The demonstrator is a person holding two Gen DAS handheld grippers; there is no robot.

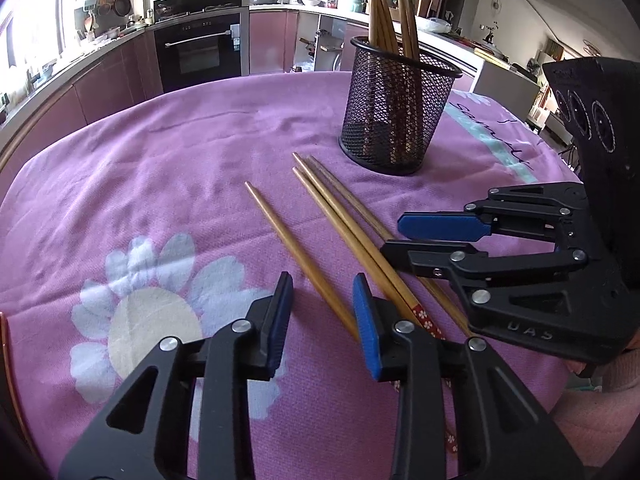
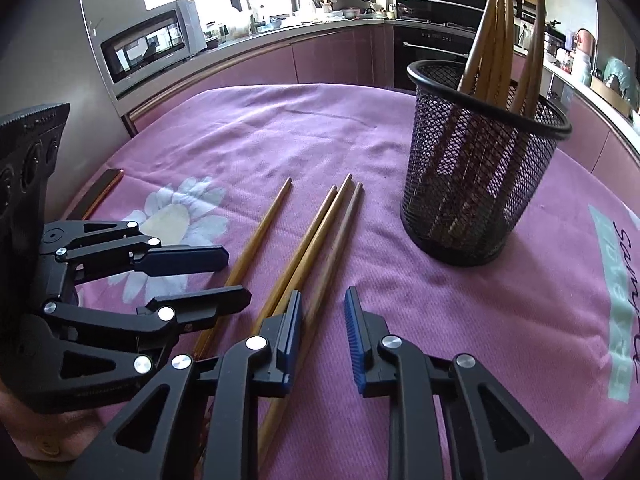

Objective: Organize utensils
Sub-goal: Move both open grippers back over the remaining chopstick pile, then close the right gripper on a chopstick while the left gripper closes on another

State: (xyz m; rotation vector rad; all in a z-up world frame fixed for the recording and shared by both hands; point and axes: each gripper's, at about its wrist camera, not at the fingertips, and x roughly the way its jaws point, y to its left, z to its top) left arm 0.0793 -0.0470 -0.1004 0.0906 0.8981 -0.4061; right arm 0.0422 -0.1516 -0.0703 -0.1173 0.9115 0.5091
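Several loose wooden chopsticks lie side by side on the pink tablecloth [image 1: 200, 152]. One single chopstick [image 1: 288, 240] [image 2: 256, 240] runs between the blue pads of my left gripper [image 1: 322, 320] [image 2: 236, 278]; the pads stand apart from it, so the gripper is open. A pair of chopsticks [image 1: 336, 216] [image 2: 312, 236] lies just right of it. The darker chopstick [image 2: 340, 240] [image 1: 344, 194] passes between the jaws of my right gripper [image 2: 324, 320] [image 1: 392, 236], close to the left pad with a gap on the right. A black mesh holder [image 1: 396, 120] [image 2: 480, 184] stands behind, upright, with several chopsticks [image 1: 384, 12] [image 2: 496, 40] in it.
A dark flat object [image 2: 100, 192] lies at the table's left edge. The cloth carries a white flower print [image 1: 152, 320] and a teal label [image 2: 616, 300]. A hand in a pink sleeve [image 1: 592, 420] holds the right gripper. Kitchen counters and an oven [image 1: 200, 52] lie beyond the table.
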